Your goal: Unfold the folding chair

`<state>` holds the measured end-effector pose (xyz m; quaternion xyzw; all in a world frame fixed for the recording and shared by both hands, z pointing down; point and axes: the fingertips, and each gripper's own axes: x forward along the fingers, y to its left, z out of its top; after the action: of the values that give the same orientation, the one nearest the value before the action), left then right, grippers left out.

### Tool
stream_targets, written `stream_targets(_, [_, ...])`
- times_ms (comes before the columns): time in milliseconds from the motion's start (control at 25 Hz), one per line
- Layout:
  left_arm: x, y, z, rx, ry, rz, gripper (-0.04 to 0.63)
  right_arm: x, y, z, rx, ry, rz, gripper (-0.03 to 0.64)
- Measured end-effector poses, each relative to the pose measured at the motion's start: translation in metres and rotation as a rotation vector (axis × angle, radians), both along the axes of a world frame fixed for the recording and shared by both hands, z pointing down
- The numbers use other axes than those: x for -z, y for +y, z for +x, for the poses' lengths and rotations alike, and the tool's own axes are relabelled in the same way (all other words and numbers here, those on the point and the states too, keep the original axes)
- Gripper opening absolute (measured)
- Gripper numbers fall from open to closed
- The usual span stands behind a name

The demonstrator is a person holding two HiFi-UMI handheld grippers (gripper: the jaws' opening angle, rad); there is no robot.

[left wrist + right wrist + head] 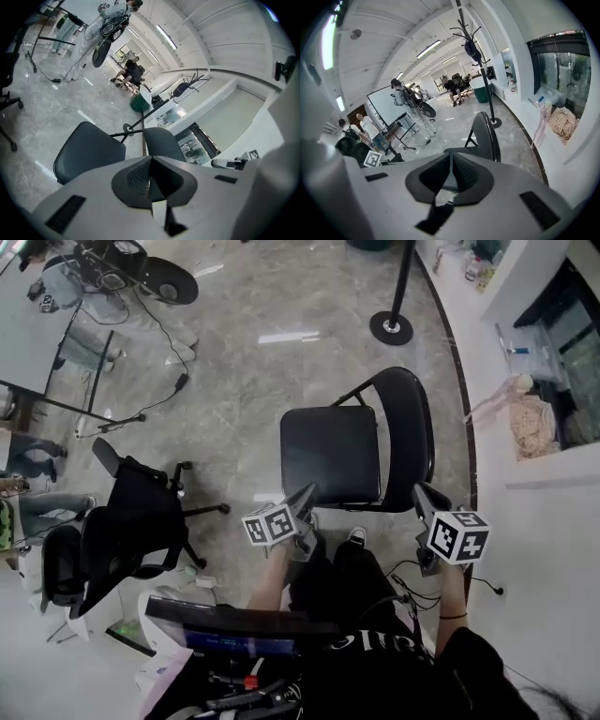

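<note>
A black folding chair (330, 454) stands opened out on the marble floor just in front of me, its seat flat and its backrest (412, 427) upright on the right side. My left gripper (307, 493) hovers above the seat's near edge, shut with nothing between its jaws. My right gripper (420, 491) hangs by the near end of the backrest, also shut and empty. In the left gripper view the chair's seat (89, 150) and back lie beyond the closed left gripper (150, 161). In the right gripper view the backrest (485, 136) rises just past the closed right gripper (451, 159).
A black office chair (131, 521) stands to the left, near my legs. A stanchion base (391, 327) sits beyond the folding chair, and a white wall ledge (534, 474) runs along the right. A coat stand (473, 47) and several people are farther off.
</note>
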<state>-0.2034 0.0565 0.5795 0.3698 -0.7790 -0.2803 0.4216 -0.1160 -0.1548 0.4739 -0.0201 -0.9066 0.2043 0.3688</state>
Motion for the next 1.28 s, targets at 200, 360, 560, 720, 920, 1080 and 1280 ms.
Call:
stream_targets(200, [0.044, 0.001, 0.014, -0.09, -0.065, 0.018, 0.003, 0.01, 0.041, 0.011, 0.033, -0.013, -0.033, 0.031])
stream_targets(360, [0.082, 0.009, 0.014, -0.132, -0.122, 0.058, 0.005, 0.022, 0.08, 0.012, 0.065, -0.031, -0.042, 0.031])
stream_targets(560, [0.103, 0.057, 0.014, -0.246, -0.177, 0.072, 0.003, 0.03, 0.155, 0.001, 0.034, -0.057, -0.046, 0.031])
stream_targets(720, [0.111, 0.119, 0.02, -0.388, -0.243, 0.027, 0.004, 0.036, 0.229, -0.006, -0.031, -0.076, -0.054, 0.031])
stream_targets(920, [0.111, 0.183, 0.032, -0.538, -0.316, 0.025, 0.004, 0.03, 0.3, 0.006, -0.127, -0.089, -0.016, 0.031])
stream_targets(1080, [0.11, 0.234, 0.039, -0.579, -0.278, 0.079, 0.004, 0.037, 0.354, 0.021, -0.185, -0.073, 0.024, 0.031])
stream_targets(1280, [0.103, 0.255, 0.062, -0.612, -0.233, 0.105, 0.004, 0.039, 0.372, 0.063, -0.279, -0.048, 0.028, 0.031])
